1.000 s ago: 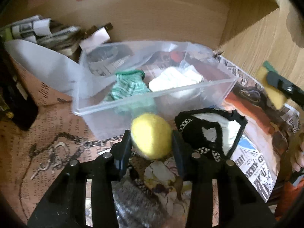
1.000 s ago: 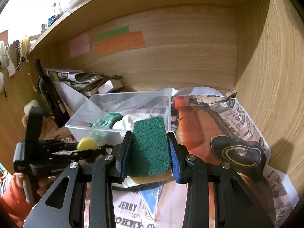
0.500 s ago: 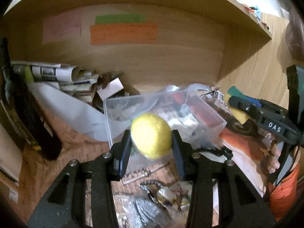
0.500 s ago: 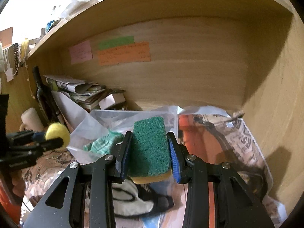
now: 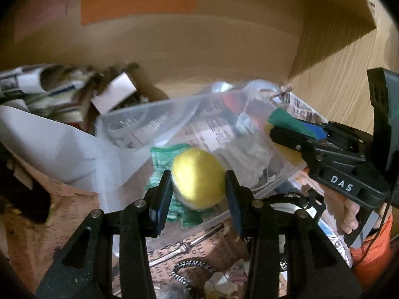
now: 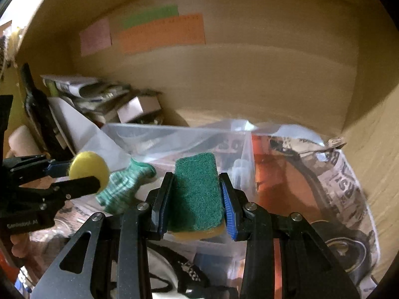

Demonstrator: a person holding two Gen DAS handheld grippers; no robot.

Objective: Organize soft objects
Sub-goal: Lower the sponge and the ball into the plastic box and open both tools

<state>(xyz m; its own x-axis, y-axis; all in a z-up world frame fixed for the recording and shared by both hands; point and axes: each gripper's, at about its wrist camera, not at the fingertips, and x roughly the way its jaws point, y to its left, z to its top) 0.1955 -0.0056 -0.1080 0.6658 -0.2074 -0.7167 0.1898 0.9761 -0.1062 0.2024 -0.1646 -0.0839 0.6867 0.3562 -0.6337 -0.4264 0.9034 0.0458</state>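
A clear rectangular plastic bin (image 5: 279, 174) is sitting on newspaper sheets (image 6: 344, 174) inside a wooden shelf nook, holding a green-and-white knitted sock (image 6: 124, 186) at its near left. The right gripper (image 6: 197, 199) is clenching a green scouring sponge with a yellow foam underside (image 6: 197, 189) and holding it over the bin's near wall. The left gripper (image 5: 198, 189) is gripping a round yellow felt ball (image 5: 197, 178) above the bin's near left part, over the sock.
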